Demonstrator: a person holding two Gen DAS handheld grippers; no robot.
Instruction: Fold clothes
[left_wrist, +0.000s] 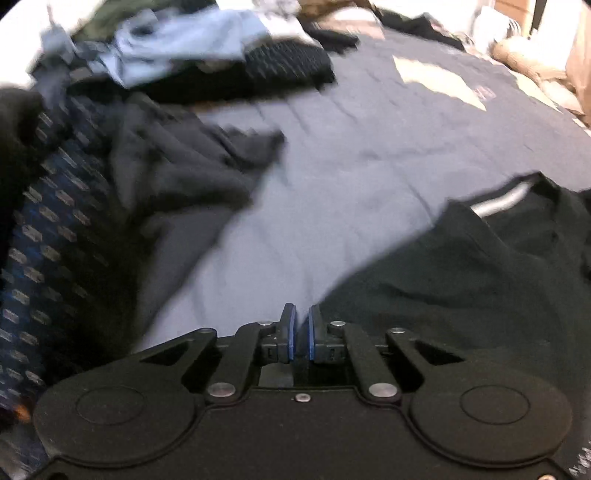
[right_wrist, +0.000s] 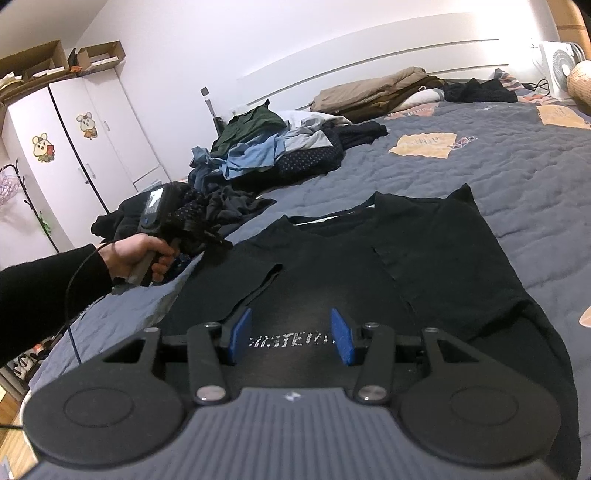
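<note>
The black T-shirt (right_wrist: 424, 266) lies flat on the grey quilt (right_wrist: 517, 173), its long axis running from the hem at 6 o'clock to the collar at 12 o'clock, sleeves folded in over the body. The right claw (right_wrist: 291, 336) hovers over the hem end, released, its blue pads wide apart with the shirt's white lettering between them. The left claw (left_wrist: 302, 332), clenched with pads almost touching and nothing between them, has the shirt at its 3 o'clock.
</note>
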